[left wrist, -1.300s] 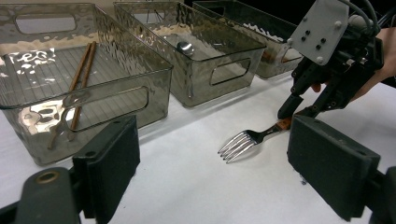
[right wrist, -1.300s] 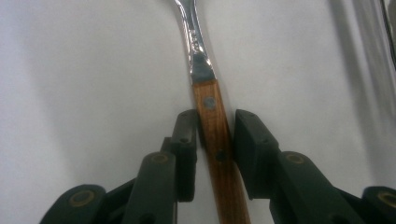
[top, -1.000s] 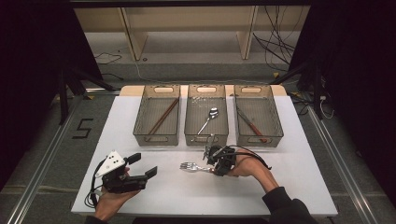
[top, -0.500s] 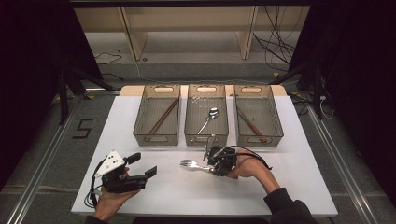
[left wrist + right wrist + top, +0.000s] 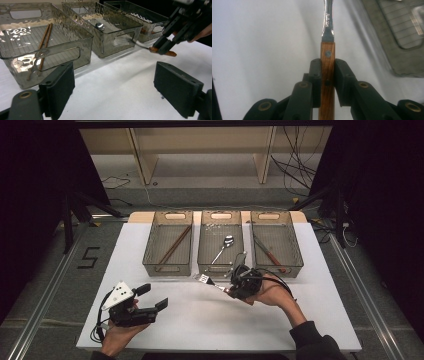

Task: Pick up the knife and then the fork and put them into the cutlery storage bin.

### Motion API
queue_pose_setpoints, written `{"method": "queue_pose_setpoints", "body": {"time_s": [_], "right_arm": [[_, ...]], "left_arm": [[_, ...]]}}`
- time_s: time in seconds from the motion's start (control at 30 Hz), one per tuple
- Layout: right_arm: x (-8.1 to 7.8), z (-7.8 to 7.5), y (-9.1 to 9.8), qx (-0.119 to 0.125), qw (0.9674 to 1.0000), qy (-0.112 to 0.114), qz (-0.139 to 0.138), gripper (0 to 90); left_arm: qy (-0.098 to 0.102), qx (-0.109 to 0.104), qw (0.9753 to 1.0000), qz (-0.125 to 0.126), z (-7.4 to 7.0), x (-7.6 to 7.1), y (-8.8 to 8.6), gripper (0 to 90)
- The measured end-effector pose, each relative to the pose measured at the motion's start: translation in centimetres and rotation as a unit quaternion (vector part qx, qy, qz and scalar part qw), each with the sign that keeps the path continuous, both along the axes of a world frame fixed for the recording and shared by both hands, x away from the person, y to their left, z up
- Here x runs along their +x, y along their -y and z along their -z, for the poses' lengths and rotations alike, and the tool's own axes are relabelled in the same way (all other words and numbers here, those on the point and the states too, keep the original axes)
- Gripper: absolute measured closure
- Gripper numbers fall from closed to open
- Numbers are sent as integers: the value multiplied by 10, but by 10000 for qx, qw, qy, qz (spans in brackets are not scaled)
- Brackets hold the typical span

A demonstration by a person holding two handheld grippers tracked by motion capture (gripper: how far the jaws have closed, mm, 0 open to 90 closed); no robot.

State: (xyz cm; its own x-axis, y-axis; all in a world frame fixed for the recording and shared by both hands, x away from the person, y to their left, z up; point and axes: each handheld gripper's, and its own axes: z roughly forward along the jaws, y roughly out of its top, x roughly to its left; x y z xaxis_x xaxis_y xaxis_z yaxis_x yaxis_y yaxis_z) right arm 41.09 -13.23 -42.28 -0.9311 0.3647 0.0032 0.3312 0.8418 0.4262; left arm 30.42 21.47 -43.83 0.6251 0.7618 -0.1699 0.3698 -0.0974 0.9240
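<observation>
Your right gripper (image 5: pixel 227 289) is clamped on the wooden handle of a fork (image 5: pixel 327 62): in the right gripper view both black pads press flat against the sides of the handle, just below its rivet, and the steel shank runs straight up and away from the jaws. In the high view the fork (image 5: pixel 210 282) is off the white table (image 5: pixel 200 325), its metal head pointing left and slightly away from you, close in front of the near wall of the middle bin (image 5: pixel 220 251). From the left gripper view the brown end of the handle (image 5: pixel 168 53) sticks out past the right gripper's jaws (image 5: pixel 163 46), above the table surface. Your left gripper (image 5: pixel 150 297) lies low on the near left part of the table, in your left hand (image 5: pixel 117 337); its jaws stand wide apart with nothing between them, and the pads (image 5: pixel 61 85) frame bare table. Three clear bins sit in a row at the far side of the table. The left bin (image 5: pixel 167 265) holds a pair of brown chopsticks (image 5: pixel 175 245) lying on a diagonal. The middle bin holds a spoon (image 5: pixel 223 247). The right bin (image 5: pixel 277 265) holds a wooden-handled utensil (image 5: pixel 267 252), whose kind cannot be told. Your right hand (image 5: pixel 270 292) grips the right gripper from the right, its cable looping over the wrist.
</observation>
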Motion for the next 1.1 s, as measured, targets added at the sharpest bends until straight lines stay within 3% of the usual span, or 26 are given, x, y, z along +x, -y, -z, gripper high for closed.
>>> {"method": "queue_pose_setpoints", "body": {"time_s": [0.07,0.17,0.33,0.37,0.67,0.83,1.1], "right_arm": [[0,-6,5,171,9997,-42,178,772],[4,-13,13,403,9988,93,265,772],[8,-25,25,612,9961,161,612,772],[9,-27,28,631,9961,230,564,772],[17,-44,47,1004,9894,348,985,772],[24,-53,60,1145,9841,439,1283,772],[44,-67,89,1321,9688,599,2008,772]], "left_arm": [[1,18,10000,8,0,0,0,166],[-1,22,10000,6,0,0,0,166],[-1,26,10000,3,0,0,0,166],[1,28,10000,4,0,0,0,166],[-1,27,10000,-1,0,0,0,166],[-3,23,10000,-3,0,0,0,166],[18,-16,10000,-25,0,0,0,166]]}}
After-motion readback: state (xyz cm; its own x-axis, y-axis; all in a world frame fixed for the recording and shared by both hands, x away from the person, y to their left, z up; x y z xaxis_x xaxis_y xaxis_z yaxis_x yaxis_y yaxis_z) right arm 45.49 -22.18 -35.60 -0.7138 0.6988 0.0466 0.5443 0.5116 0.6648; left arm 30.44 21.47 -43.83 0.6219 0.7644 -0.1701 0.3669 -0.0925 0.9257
